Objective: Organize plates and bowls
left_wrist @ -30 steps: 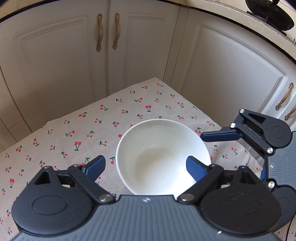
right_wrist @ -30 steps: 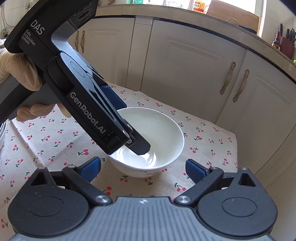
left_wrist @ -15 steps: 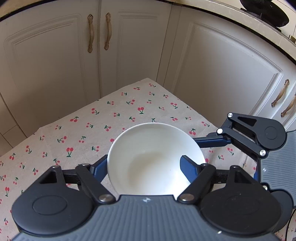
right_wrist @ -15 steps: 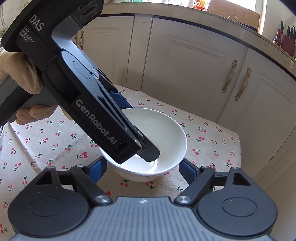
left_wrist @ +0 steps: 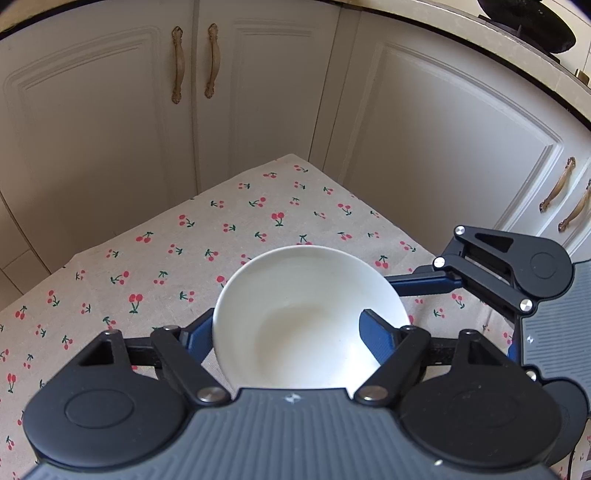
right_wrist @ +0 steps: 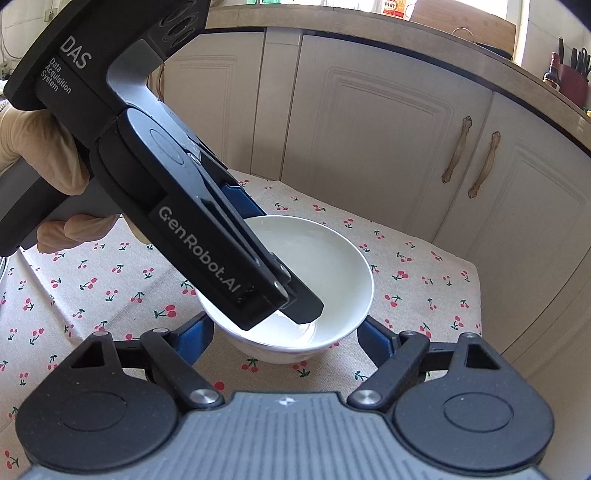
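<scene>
A white bowl [left_wrist: 306,317] stands upright on the cherry-print tablecloth [left_wrist: 177,258]. My left gripper [left_wrist: 284,332] straddles the bowl's left wall, one blue finger outside it and one inside it, jaws closed in on the wall. In the right wrist view the bowl [right_wrist: 332,266] sits between my right gripper's open fingers, and the left gripper [right_wrist: 295,306] reaches down into it. My right gripper [right_wrist: 284,336] is open around the bowl's near side without touching it. It also shows in the left wrist view at the right, where only one finger [left_wrist: 424,286] is clear.
Cream cabinet doors [left_wrist: 443,147] with bronze handles [left_wrist: 177,62] stand close behind the table. The table's far corner [left_wrist: 291,158] and right edge [right_wrist: 476,280] lie near the bowl. A gloved hand [right_wrist: 40,147] holds the left gripper. A dark pan [left_wrist: 532,22] sits on the counter.
The left gripper's fingers have closed onto the bowl's wall. The right gripper has moved forward, so its open fingers now flank the bowl.
</scene>
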A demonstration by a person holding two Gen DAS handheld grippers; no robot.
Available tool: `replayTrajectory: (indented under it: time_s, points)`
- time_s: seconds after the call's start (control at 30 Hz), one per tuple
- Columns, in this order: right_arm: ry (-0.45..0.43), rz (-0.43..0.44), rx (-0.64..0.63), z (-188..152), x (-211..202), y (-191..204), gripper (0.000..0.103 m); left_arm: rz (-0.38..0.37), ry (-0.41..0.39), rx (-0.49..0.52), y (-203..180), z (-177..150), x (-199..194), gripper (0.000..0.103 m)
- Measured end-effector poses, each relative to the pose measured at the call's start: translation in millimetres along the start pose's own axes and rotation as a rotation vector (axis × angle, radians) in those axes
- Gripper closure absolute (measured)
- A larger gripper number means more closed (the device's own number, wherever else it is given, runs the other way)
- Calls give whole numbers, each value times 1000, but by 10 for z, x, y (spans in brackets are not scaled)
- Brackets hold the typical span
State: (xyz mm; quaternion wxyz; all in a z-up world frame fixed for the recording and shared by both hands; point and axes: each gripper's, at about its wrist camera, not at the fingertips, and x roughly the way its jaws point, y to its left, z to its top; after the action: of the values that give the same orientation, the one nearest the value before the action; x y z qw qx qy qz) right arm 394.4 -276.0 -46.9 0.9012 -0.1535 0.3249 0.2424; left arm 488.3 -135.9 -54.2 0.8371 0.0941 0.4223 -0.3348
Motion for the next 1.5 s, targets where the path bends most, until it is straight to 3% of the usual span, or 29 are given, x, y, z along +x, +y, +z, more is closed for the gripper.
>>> replayTrajectory:
  time_s: [0.6, 1.03, 1.5]
  points:
    - [-7, -12, 2, 2, -724, 290, 15, -13, -37, 25, -430, -172, -676, 23]
    - [-14, -25, 3, -90, -1435, 680, 15, -23, -59, 43, -907, -457, -1251, 23]
    - [-26, -31, -5, -300, -1852, 1077, 15, -25, -79, 49, -1263, -829, -1658, 23]
